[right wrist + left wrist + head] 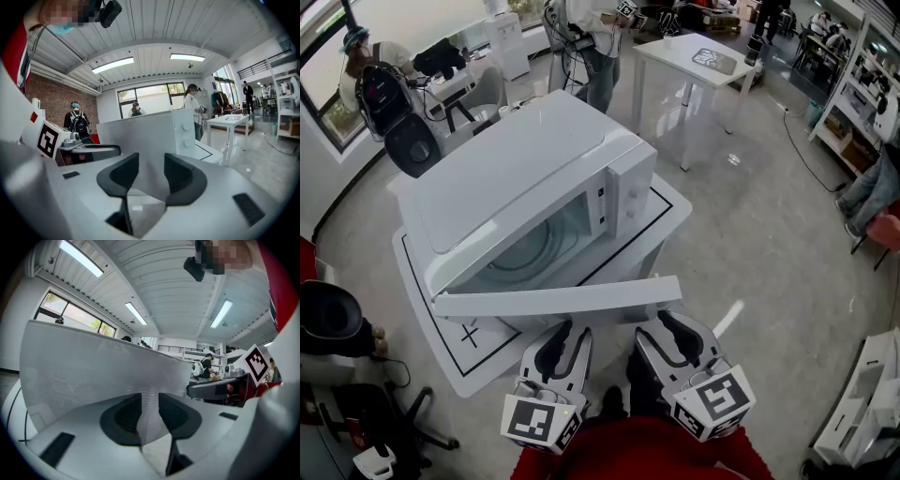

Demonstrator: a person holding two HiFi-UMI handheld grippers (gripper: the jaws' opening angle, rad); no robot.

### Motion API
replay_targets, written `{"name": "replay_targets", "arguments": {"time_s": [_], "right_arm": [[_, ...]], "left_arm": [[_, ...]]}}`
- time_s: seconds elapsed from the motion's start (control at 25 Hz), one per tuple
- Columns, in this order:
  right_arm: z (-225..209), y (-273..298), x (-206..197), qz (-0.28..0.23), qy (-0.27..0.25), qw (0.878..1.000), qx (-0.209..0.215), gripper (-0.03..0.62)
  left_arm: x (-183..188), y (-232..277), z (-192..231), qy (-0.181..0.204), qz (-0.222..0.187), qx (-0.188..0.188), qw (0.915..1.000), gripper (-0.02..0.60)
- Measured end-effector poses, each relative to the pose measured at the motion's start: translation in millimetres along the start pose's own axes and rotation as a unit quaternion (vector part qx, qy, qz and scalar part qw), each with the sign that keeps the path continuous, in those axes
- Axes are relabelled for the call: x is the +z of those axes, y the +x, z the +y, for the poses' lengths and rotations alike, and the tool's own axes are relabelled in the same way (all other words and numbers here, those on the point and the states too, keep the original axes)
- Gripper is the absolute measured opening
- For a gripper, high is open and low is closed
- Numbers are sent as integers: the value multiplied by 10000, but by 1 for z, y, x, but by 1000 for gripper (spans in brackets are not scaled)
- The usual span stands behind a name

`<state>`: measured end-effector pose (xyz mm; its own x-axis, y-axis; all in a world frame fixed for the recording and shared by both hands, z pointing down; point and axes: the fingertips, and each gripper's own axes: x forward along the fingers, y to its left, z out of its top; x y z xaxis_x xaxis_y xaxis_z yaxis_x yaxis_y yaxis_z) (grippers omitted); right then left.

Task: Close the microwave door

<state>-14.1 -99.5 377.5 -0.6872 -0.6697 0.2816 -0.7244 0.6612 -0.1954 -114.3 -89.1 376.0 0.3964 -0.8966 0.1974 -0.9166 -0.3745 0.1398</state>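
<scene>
A white microwave (525,178) stands on a low white table (670,211). Its door (558,301) is swung out towards me, hinged at the left. In the left gripper view the door (93,366) fills the picture as a grey meshed panel. Both grippers sit side by side against its outer face. My left gripper (565,330) (150,411) is at the door's middle, and my right gripper (667,322) (151,176) is near its free end. Each pair of jaws stands close together with only a narrow slit, and nothing is held. The oven cavity (534,246) shows behind the door.
A black line is marked on the low table round the microwave. A taller white table (694,58) stands behind, with people near it and at the left by the windows. A black bin (328,314) and chair base are on the floor at the left. A shelf unit (862,84) is at the right.
</scene>
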Motion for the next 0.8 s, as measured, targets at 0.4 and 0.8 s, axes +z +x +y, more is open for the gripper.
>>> {"name": "replay_targets", "arguments": {"time_s": [0.4,0.8], "right_arm": [[-15,21,12,7,-185,9997,128,166],[-29,47,24,-31,-213,9992,328,166]], "left_arm": [[6,17,12,-52,-35,172,9998,109],[14,33,21,-119,-126,411,9990,109]]}}
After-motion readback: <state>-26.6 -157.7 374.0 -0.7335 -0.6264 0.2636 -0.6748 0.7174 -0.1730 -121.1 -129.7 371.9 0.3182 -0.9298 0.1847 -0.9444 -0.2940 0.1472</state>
